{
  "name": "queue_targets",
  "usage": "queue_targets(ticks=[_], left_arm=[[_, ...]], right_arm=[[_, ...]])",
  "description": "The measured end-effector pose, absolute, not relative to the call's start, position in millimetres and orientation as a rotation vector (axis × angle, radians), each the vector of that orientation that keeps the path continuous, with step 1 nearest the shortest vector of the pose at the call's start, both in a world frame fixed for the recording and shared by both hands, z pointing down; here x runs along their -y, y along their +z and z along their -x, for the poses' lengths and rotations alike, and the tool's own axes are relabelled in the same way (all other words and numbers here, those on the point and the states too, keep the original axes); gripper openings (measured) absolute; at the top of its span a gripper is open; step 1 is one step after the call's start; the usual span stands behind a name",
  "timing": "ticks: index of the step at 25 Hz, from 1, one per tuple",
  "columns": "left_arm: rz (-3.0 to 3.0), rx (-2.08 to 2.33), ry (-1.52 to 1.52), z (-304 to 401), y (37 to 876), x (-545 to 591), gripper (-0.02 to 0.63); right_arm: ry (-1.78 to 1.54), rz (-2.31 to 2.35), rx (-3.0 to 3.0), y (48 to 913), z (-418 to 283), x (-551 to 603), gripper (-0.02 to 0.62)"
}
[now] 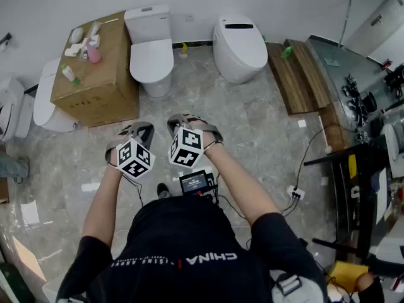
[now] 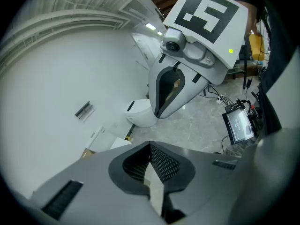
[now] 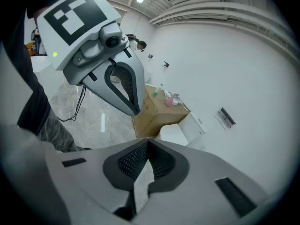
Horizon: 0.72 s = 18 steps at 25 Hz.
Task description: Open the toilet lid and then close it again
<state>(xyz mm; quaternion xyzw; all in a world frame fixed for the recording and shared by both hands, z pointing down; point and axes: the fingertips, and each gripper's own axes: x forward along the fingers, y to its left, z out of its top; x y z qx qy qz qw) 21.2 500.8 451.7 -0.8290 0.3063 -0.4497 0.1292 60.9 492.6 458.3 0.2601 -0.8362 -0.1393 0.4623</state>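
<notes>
You stand on the marble floor [image 1: 252,125] with the left claw [image 1: 139,131] and the right claw [image 1: 181,121] held side by side in front of you, both tilted down. In each gripper view the jaws are pressed together with nothing between them, so neither claw has hold of anything.

The toilet [image 1: 151,74] stands ahead of the claws against the white wall, well apart from both. Its lid [image 1: 151,54] lies flat and closed over the bowl, below the tank [image 1: 147,22].

Just beside it on the left, a cardboard box [image 1: 101,90] carries a pink bottle [image 1: 93,55] and a few other small containers on top. A second, rounded toilet [image 1: 240,49] stands to the right with its lid down too. Part of a third toilet [image 1: 45,103] shows past the box at the left edge.

Wooden planks [image 1: 300,74] lie along the floor farther right. A small screen device [image 1: 194,182] shows close to your body, just below the claws.
</notes>
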Motion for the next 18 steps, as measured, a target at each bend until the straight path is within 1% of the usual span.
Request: queue_targets(ticks=[18], left_arm=[[2.45,-0.916,-1.328,-15.6,460.7,-494.3,0.011]], right_arm=[[-0.347,-0.614,2.038,469.2,-61.2,-485.1,0.014]])
